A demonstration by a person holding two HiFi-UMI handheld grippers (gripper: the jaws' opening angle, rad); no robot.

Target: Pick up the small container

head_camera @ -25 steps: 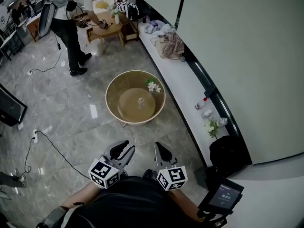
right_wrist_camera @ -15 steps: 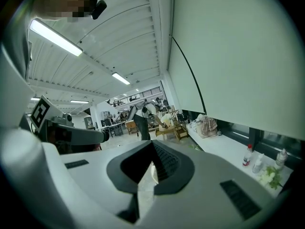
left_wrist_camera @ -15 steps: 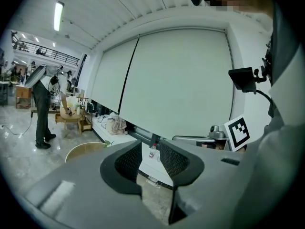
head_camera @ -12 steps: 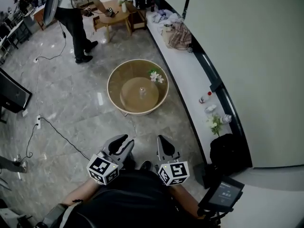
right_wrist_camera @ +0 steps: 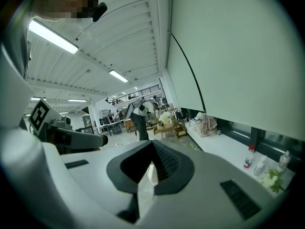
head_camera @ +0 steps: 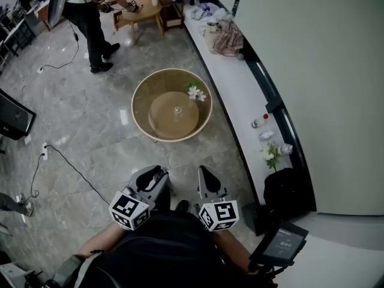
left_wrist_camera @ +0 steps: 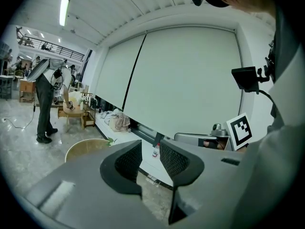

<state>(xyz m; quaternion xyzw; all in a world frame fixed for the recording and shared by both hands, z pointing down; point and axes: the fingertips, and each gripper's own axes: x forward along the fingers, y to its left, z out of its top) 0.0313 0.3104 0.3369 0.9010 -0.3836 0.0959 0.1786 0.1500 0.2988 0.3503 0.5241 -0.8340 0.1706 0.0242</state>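
A small clear container (head_camera: 177, 110) stands at the middle of a round tan table (head_camera: 144, 122) on the floor ahead of me; white flowers (head_camera: 194, 92) lie at the table's far right rim. My left gripper (head_camera: 153, 179) and right gripper (head_camera: 206, 182) are held close to my body, well short of the table. In the left gripper view the left gripper (left_wrist_camera: 150, 150) has its jaws drawn in with nothing between them, and the table's rim (left_wrist_camera: 81, 147) shows beyond. In the right gripper view the right gripper (right_wrist_camera: 152, 152) is shut and empty.
A white ledge (head_camera: 240, 95) runs along the wall on the right, with clothes (head_camera: 225, 38), a red-capped bottle (head_camera: 264, 118) and flowers (head_camera: 269, 155). A black bag (head_camera: 287, 191) sits at my right. A person (head_camera: 87, 17) stands at the back left. A cable (head_camera: 66, 164) crosses the floor.
The head view has shifted: the round table has slid up the picture and the person at the back sits nearer the top edge. Both grippers stay close to my body, a little higher in view.
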